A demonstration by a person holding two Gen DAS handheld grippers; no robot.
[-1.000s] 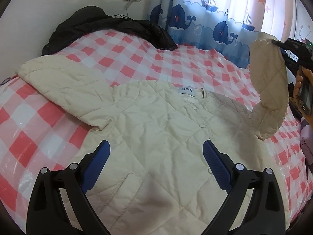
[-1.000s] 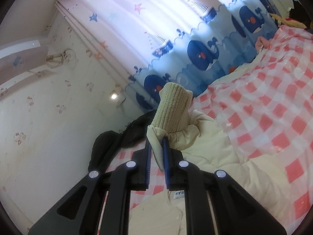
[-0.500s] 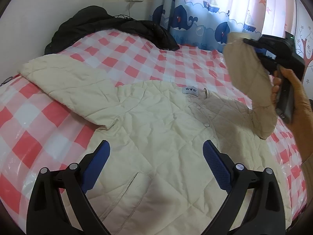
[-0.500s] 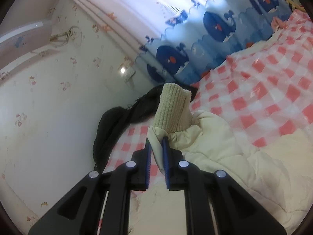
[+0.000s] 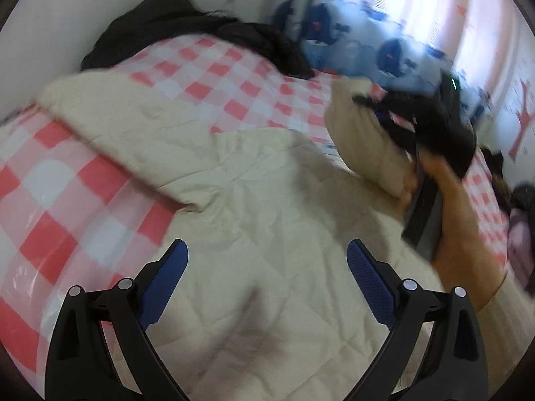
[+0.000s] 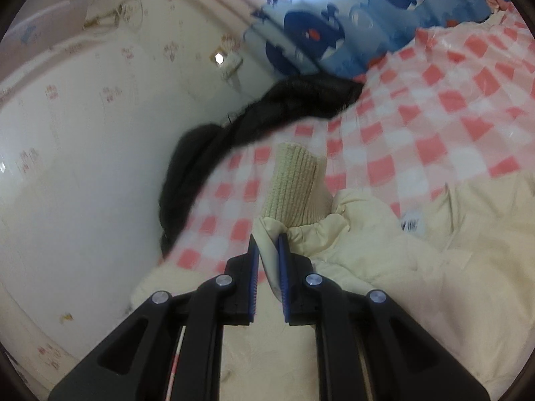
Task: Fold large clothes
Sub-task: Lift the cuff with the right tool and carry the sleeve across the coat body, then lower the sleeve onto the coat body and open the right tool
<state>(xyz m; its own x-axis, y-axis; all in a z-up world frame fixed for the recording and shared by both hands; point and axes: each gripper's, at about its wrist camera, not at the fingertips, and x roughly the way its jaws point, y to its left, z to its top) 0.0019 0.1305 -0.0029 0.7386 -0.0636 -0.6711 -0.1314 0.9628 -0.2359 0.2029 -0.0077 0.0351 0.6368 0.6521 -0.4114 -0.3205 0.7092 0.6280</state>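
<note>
Cream quilted jacket (image 5: 267,227) lies spread on the bed with the red and white checked cover (image 5: 67,207), and it fills the middle and the lower part of the left wrist view. One sleeve (image 5: 110,123) lies flat and reaches out toward 10 o'clock. The other sleeve (image 5: 364,140) is lifted off the bed at 2 o'clock, where the right gripper (image 6: 267,250) holds it; the person's hand (image 5: 451,214) grips the handle there. In the right wrist view the two blue pads (image 6: 254,267) are pressed together on the cloth of this sleeve just below its ribbed cuff (image 6: 294,187), which stands up at 12 o'clock from the pads. The left gripper (image 5: 267,264) hangs over the body of the jacket with its fingers wide apart and nothing between them. A black garment (image 5: 200,33) lies at the far edge of the bed at 11 o'clock, beside the whale curtain (image 6: 351,20).
</note>
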